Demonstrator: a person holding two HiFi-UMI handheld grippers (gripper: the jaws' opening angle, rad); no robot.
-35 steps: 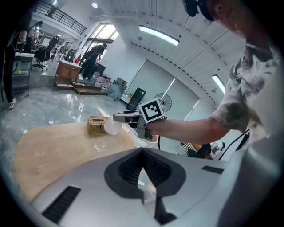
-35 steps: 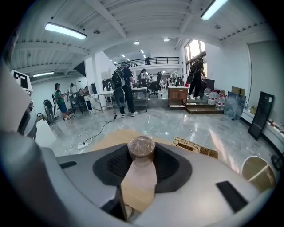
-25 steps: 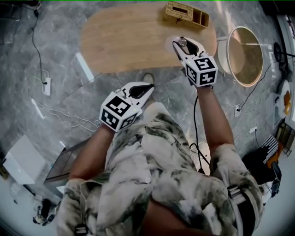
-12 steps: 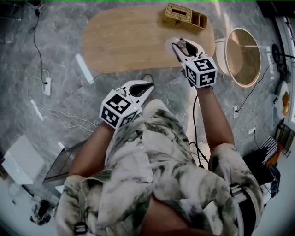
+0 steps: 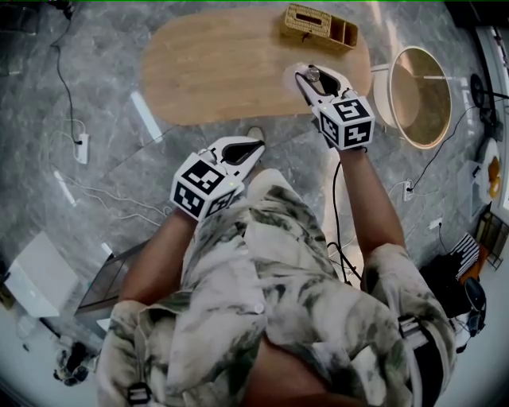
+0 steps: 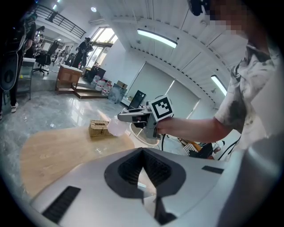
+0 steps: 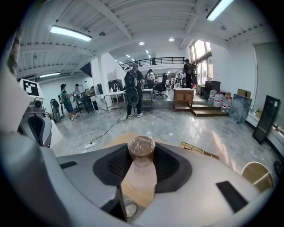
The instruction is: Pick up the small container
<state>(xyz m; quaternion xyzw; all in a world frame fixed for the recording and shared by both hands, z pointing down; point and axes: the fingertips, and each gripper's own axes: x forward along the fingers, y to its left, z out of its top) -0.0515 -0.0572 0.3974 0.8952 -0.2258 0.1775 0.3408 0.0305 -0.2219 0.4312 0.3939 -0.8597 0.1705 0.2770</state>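
Observation:
The small container (image 7: 141, 151) is a clear lidded cup with brownish contents. My right gripper (image 7: 142, 155) is shut on it, a dark pad pressing on each side. In the head view the right gripper (image 5: 310, 74) holds the container (image 5: 315, 75) over the right end of the oval wooden table (image 5: 215, 71). The left gripper view shows the container (image 6: 116, 128) as a pale cup lifted off the tabletop. My left gripper (image 5: 256, 146) hangs near the person's body, short of the table's near edge. Its jaws (image 6: 143, 153) meet at the tips with nothing between them.
A wicker box (image 5: 318, 24) stands at the table's far right. A round side table (image 5: 421, 95) stands right of it. Cables and a power strip (image 5: 80, 149) lie on the marble floor at the left, and a white box (image 5: 36, 286) sits at the lower left. People stand far off.

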